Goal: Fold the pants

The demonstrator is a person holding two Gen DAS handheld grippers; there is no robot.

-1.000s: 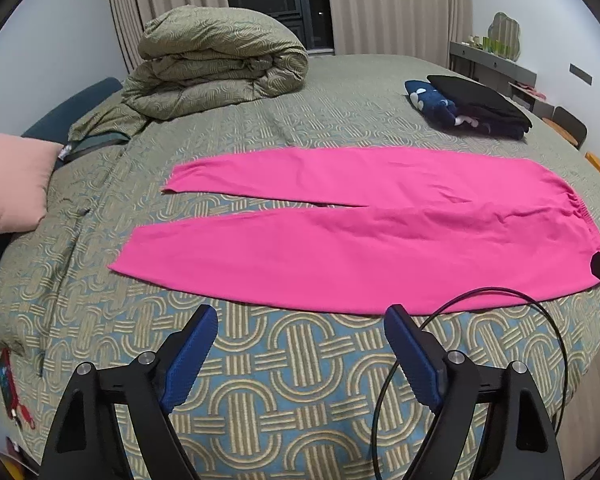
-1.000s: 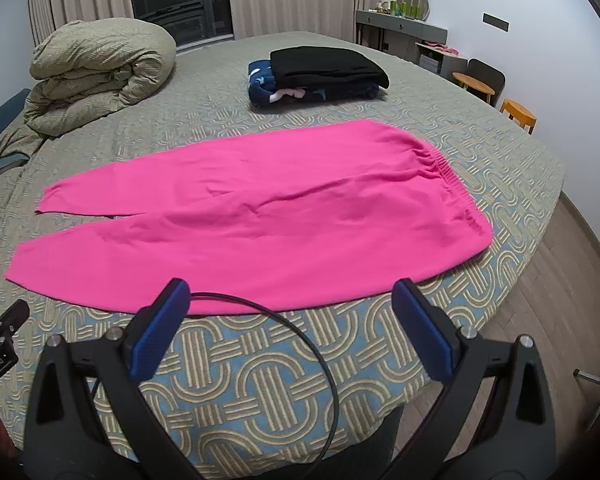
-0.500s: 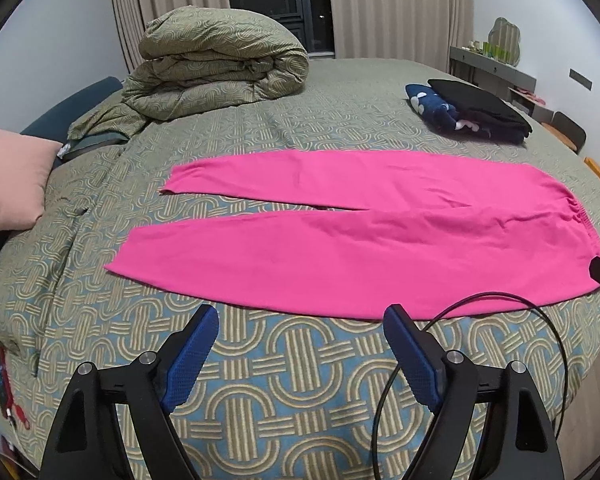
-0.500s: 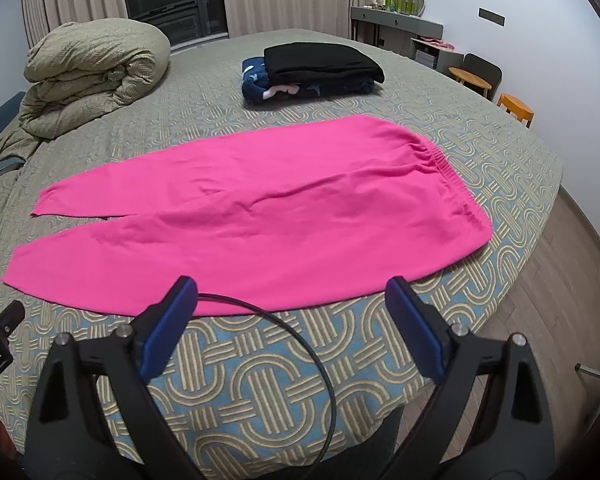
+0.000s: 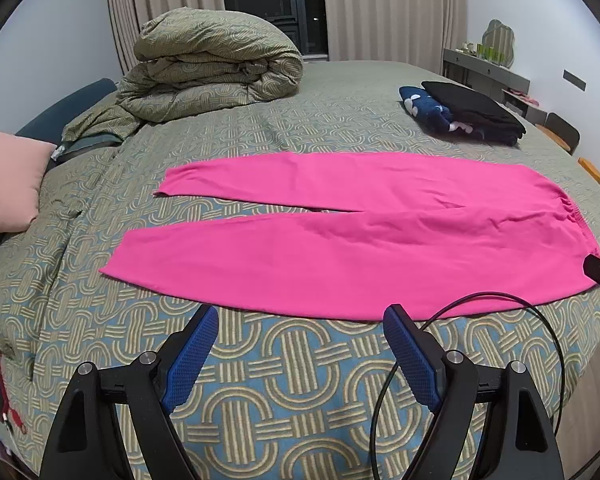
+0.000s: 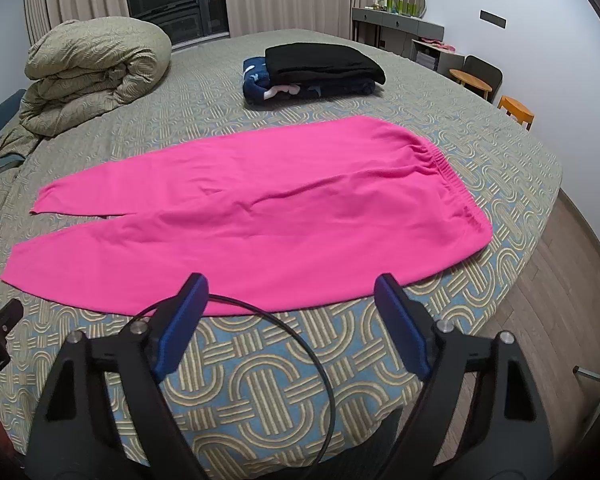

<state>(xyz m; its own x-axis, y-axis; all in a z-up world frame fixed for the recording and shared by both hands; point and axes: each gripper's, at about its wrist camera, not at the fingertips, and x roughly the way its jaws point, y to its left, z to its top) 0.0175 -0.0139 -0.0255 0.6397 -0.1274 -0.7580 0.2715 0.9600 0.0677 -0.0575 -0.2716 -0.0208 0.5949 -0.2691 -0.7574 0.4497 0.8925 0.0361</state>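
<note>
One patterned bed [image 5: 300, 376] under pink pants [image 5: 340, 248], curtains [image 5: 392, 8] behind.

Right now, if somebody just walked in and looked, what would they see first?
The bright pink pants jump out first, spread flat across the middle of the patterned bed with both legs pointing left. Behind them, a big rolled-up quilt sits at the far left, and a folded black and navy clothes pile lies at the far right. Up close, the left gripper and the right gripper hover open near the bed's edge.
</note>
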